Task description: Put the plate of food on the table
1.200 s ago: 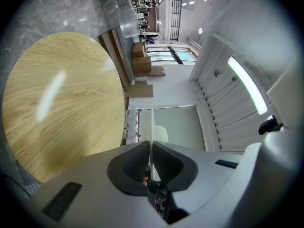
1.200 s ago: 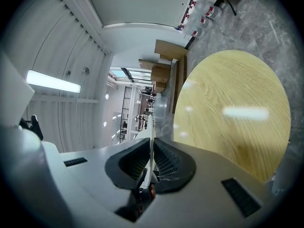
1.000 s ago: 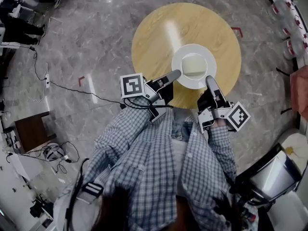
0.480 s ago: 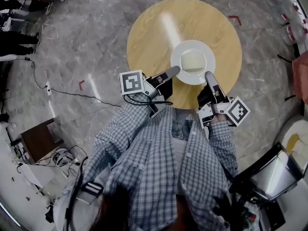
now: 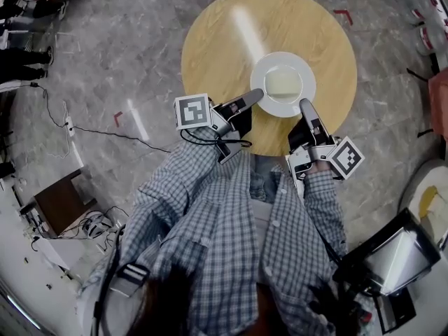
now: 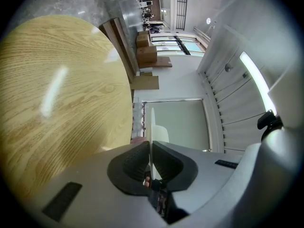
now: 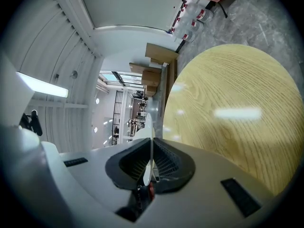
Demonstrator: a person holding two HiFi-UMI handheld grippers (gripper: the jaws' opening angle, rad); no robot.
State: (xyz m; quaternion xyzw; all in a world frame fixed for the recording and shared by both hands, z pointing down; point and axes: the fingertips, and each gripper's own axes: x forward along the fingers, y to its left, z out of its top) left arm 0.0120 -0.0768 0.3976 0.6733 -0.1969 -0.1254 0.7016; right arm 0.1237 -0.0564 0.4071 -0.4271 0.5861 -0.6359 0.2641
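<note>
A white plate (image 5: 283, 85) with a pale slab of food (image 5: 283, 83) on it hangs over the near half of a round wooden table (image 5: 222, 42). My left gripper (image 5: 255, 94) is shut on the plate's near-left rim, and my right gripper (image 5: 305, 106) is shut on its near-right rim. In the left gripper view the plate's rim (image 6: 151, 127) stands edge-on between the black pads (image 6: 131, 164), with the tabletop (image 6: 57, 99) to the left. In the right gripper view the rim (image 7: 151, 137) is likewise pinched between the pads (image 7: 166, 164), tabletop (image 7: 232, 108) to the right.
Grey marble floor (image 5: 126, 47) surrounds the table. A cable (image 5: 91, 128) runs across the floor at left, near a small brown stool (image 5: 59, 201). A dark cart with a tray (image 5: 392, 257) stands at lower right. Red tape marks (image 5: 344, 14) lie on the floor beyond the table.
The plate, held by both grippers, has moved further in over the tabletop, away from the near edge. Both grippers stay shut on its rim.
</note>
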